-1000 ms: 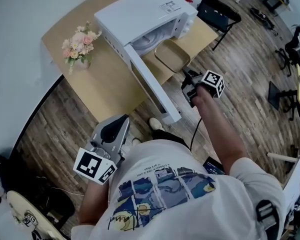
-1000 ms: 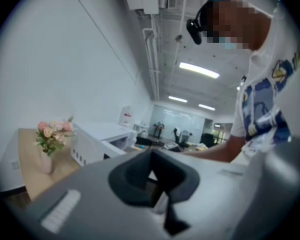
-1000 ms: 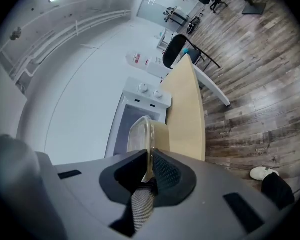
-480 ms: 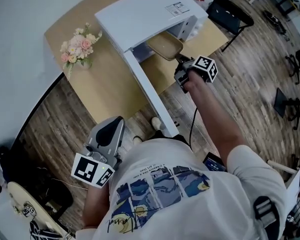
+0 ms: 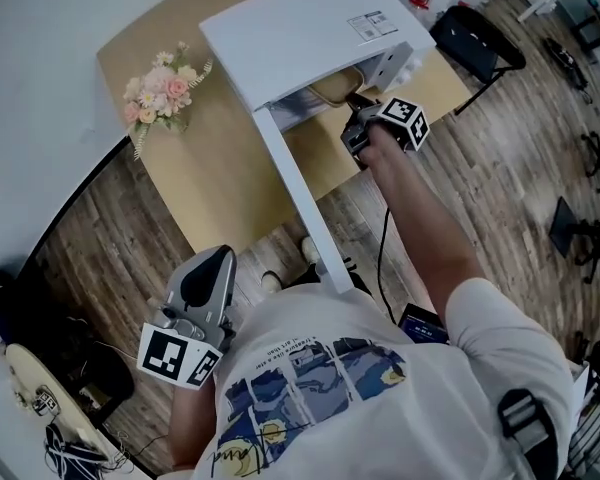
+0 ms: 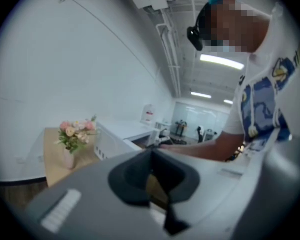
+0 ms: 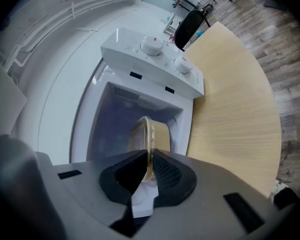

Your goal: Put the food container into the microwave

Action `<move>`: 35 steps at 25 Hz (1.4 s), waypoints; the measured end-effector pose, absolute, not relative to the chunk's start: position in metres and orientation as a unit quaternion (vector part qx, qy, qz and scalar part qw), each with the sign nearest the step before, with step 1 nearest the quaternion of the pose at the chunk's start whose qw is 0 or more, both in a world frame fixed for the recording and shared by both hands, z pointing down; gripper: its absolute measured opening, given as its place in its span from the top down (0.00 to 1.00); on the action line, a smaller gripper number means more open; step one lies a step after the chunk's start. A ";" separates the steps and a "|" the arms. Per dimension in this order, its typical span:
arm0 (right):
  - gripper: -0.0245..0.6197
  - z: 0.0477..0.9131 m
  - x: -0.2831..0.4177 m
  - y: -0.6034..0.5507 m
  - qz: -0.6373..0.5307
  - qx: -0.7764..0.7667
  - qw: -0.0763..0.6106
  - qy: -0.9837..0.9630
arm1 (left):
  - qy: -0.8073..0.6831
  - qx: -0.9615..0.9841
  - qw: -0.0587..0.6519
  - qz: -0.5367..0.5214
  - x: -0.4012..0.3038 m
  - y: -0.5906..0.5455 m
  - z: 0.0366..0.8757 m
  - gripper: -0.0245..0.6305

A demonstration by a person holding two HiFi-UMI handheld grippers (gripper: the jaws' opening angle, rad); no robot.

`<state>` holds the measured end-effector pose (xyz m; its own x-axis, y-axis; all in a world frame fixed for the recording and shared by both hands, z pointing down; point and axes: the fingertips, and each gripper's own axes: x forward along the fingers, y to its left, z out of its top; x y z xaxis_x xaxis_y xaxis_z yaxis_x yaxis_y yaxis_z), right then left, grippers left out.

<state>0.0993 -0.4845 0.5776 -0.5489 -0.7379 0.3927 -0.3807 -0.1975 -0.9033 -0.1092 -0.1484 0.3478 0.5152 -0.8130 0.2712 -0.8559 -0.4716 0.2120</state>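
Observation:
The white microwave (image 5: 310,28) stands on the wooden table (image 5: 210,178) with its door (image 5: 295,188) swung open toward me. The tan food container (image 5: 332,90) lies mostly inside the cavity, with only its near part showing under the top edge. My right gripper (image 5: 354,108) is at the cavity mouth. In the right gripper view the right gripper (image 7: 150,156) is shut on the rim of the container (image 7: 145,131), which sits on edge between the jaws, inside the microwave (image 7: 155,66). My left gripper (image 5: 212,266) hangs low by my body, shut and empty (image 6: 152,156).
A vase of pink flowers (image 5: 165,93) stands on the table left of the microwave. A black chair (image 5: 475,33) is beyond the table's right end. The open door juts past the table edge over the wooden floor (image 5: 130,258). Two knobs (image 7: 152,44) sit on the control panel.
My right gripper has carried the container from in front of the open door forward into the microwave cavity. The left gripper has stayed low by my body.

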 end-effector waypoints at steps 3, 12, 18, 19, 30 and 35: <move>0.90 0.580 0.091 -0.498 -0.627 -0.451 0.144 0.619 | -0.502 0.846 0.164 0.071 -0.114 -0.146 0.349 0.95; 0.90 0.593 0.069 -0.528 -0.628 -0.449 0.140 0.620 | -0.535 0.823 0.175 0.076 -0.126 -0.143 0.353 0.95; 0.90 0.602 0.060 -0.538 -0.631 -0.446 0.139 0.619 | -0.547 0.814 0.182 0.077 -0.131 -0.142 0.357 0.95; 0.90 0.604 0.058 -0.538 -0.632 -0.445 0.139 0.619 | -0.548 0.813 0.183 0.077 -0.131 -0.141 0.357 0.95; 0.76 0.603 0.052 -0.544 -0.624 -0.424 0.167 0.635 | -0.547 0.812 0.188 0.076 -0.134 -0.148 0.361 0.95; 0.69 0.603 0.056 -0.539 -0.622 -0.422 0.175 0.636 | -0.537 0.819 0.188 0.074 -0.132 -0.152 0.361 0.95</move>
